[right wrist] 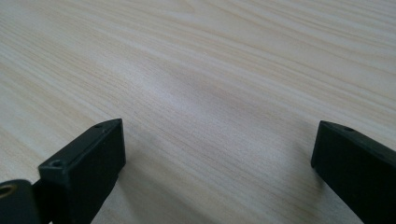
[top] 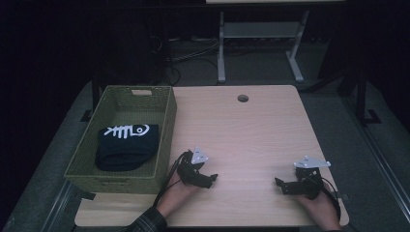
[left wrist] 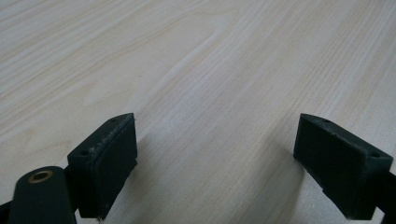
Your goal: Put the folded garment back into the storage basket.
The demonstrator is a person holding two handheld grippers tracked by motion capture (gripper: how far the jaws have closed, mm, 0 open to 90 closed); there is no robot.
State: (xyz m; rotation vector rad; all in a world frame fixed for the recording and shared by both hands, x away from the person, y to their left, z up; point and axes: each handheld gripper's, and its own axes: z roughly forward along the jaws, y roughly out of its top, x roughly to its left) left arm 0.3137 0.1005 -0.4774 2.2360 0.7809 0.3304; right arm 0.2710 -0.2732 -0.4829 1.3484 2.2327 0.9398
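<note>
Item 1, tabletop (top: 251, 130): pale wood-grain surface, with a round cable hole (top: 242, 98) near its far edge, centre. I see bare wood across the middle and right.

Item 2, basket (top: 167, 130): green woven, rectangular, standing at the left edge of the tabletop, long side running near to far, with a cut-out handle in its far wall.

Item 3, folded cloth (top: 126, 147): black, with a white fish-skeleton print on its far half. It lies flat on the basket's floor, in the near half, inside the walls.

Item 4, left gripper (top: 211, 179): held in my left hand (top: 176, 193) at the near edge of the tabletop, just right of the basket's near right corner, tips pointing right. Its jaws stand wide apart; in the left gripper view (left wrist: 215, 163) I see only bare wood grain between the pads (left wrist: 109, 163). Nothing is held.

Item 5, right gripper (top: 282, 184): held in my right hand (top: 321, 210) at the near right of the tabletop, tips pointing left toward the other gripper, well apart from it. Its jaws are likewise spread wide; the right gripper view (right wrist: 217, 168) gives bare tabletop between them. Nothing is held.

Item 6, floor beyond the tabletop: dark, with a white table frame (top: 261, 34) and loose cables (top: 188, 55).
</note>
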